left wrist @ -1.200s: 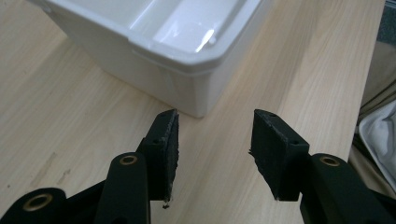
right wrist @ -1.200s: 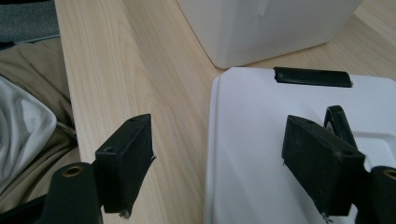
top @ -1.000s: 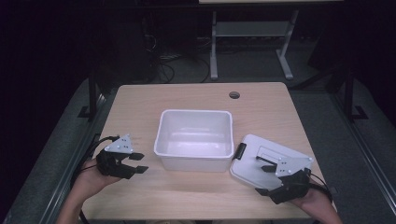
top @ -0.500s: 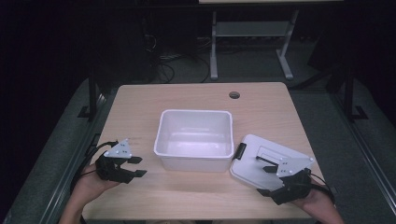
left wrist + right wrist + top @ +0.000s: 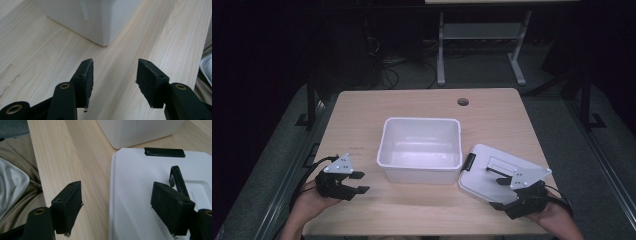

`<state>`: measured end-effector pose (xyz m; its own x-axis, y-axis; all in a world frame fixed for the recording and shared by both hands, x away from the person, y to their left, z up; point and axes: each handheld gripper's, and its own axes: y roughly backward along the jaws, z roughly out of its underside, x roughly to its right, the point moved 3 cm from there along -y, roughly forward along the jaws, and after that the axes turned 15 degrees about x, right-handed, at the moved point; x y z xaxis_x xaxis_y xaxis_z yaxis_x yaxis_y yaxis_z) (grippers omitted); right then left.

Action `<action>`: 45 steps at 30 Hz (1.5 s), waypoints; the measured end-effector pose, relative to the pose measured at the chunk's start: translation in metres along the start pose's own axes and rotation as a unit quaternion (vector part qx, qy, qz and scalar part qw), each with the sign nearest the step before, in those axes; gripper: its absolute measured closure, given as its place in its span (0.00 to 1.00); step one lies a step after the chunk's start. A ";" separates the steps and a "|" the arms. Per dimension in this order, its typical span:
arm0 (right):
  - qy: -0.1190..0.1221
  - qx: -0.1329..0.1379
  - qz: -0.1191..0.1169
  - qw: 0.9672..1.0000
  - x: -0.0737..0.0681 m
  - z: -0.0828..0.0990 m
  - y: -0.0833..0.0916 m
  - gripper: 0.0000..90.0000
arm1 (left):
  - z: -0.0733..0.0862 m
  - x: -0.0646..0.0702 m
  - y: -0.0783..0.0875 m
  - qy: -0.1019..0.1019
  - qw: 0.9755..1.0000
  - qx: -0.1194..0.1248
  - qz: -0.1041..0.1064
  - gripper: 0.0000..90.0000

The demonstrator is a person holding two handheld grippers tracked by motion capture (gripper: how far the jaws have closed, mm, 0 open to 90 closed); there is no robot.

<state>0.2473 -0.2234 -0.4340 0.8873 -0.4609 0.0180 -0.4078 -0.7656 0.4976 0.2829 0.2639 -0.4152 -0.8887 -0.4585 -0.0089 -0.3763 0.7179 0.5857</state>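
The left gripper (image 5: 362,182) has slid back from the white bin (image 5: 422,150), open and empty, while the right gripper (image 5: 494,191) waits open over the lid (image 5: 492,170), so nothing is picked up yet.

Two black grippers, left (image 5: 357,182) and right (image 5: 496,179), are topped by grey three-cornered plates. Brass-ringed screw holes are seen on the jaws. Black cables trail toward 6 o'clock.

White bin (image 5: 422,150), white lid (image 5: 492,172) with black latch (image 5: 469,162) and black handle (image 5: 178,181). Light wood-grain table (image 5: 412,105). Both grippers black, left gripper (image 5: 357,182), right gripper (image 5: 498,191), each with grey plate.
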 end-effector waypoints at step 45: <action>0.032 -0.031 0.036 0.998 0.030 -0.021 0.006 0.34 | 0.016 0.006 0.006 0.003 1.000 0.019 -0.023 0.48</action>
<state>0.2755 -0.2324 -0.4117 0.8691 -0.4822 0.1105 -0.4584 -0.7011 0.5462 0.2709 0.2741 -0.4249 -0.8687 -0.4944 -0.0303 -0.4263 0.7149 0.5542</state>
